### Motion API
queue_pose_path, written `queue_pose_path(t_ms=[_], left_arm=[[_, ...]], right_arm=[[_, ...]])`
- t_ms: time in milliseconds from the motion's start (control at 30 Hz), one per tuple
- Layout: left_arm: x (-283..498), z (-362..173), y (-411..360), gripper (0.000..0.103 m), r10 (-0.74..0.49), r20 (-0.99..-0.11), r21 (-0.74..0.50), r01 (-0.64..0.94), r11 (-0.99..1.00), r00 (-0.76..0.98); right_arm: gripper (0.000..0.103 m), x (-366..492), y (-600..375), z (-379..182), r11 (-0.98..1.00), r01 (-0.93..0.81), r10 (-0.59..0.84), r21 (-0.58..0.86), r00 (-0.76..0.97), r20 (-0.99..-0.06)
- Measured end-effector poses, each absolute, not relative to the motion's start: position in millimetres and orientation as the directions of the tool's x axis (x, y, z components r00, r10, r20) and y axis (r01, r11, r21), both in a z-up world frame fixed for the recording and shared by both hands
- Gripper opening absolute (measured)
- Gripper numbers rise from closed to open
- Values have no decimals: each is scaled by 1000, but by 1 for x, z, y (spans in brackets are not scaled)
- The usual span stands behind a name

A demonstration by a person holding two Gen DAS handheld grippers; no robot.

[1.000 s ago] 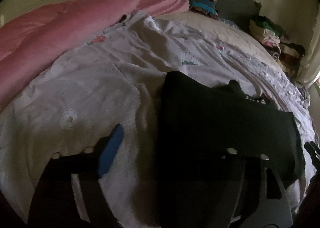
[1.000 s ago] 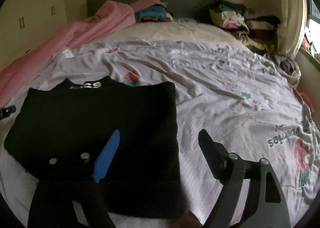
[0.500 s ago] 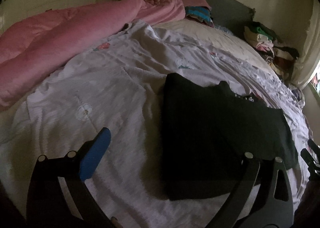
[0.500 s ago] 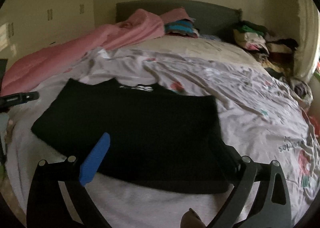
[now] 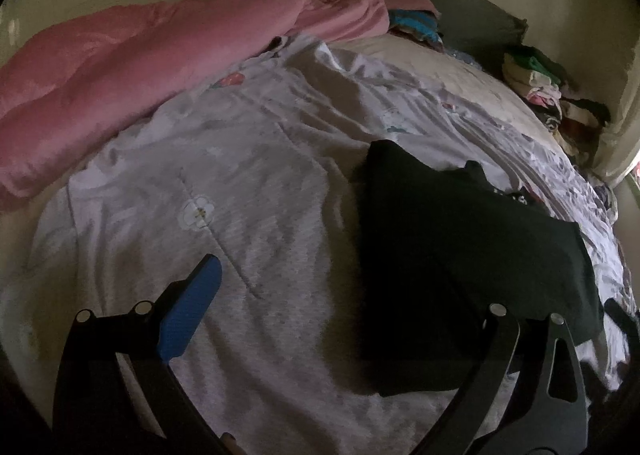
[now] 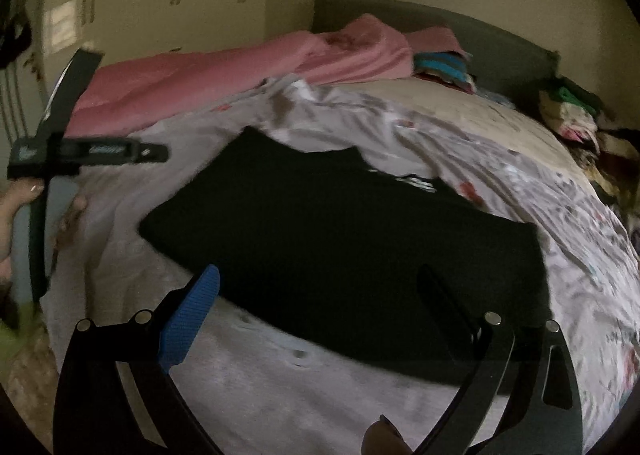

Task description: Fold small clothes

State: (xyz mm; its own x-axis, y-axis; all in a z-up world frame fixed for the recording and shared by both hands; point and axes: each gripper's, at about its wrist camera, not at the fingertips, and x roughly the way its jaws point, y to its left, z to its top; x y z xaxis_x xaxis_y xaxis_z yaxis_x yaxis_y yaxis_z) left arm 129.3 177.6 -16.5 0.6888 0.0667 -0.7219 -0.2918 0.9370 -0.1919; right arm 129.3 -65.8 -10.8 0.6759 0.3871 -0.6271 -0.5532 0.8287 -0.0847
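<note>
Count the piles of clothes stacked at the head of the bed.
2: a blue-striped pile beside the pink blanket against the headboard, and a taller mixed pile in the far right corner. More may sit behind.

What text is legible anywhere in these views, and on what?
Black shirt, white print at the neck: too blurred to read.
Bedsheet, dark lettering at its right edge: blurred, unreadable.
Left tongs' strap, pale logo: too small to read.
Nothing else carries text.
</note>
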Motion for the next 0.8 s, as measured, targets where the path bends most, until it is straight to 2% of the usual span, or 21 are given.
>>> queue_pose_path(t_ms=[300,533,800], left_arm=[[142,-20,182,93,79,-736,-171,-298,939,672],[159,-22,176,93,88,-748,-135,-281,950,658],[183,-20,171,93,104,-751,-95,-262,960,652]], right_arm=[[98,121,-5,-34,736,-652,397,-183,634,-663],[98,130,30,-63,687,-675,327,-271,620,-713],[98,141,51,-74,680,-642,279,-354,673,-685]])
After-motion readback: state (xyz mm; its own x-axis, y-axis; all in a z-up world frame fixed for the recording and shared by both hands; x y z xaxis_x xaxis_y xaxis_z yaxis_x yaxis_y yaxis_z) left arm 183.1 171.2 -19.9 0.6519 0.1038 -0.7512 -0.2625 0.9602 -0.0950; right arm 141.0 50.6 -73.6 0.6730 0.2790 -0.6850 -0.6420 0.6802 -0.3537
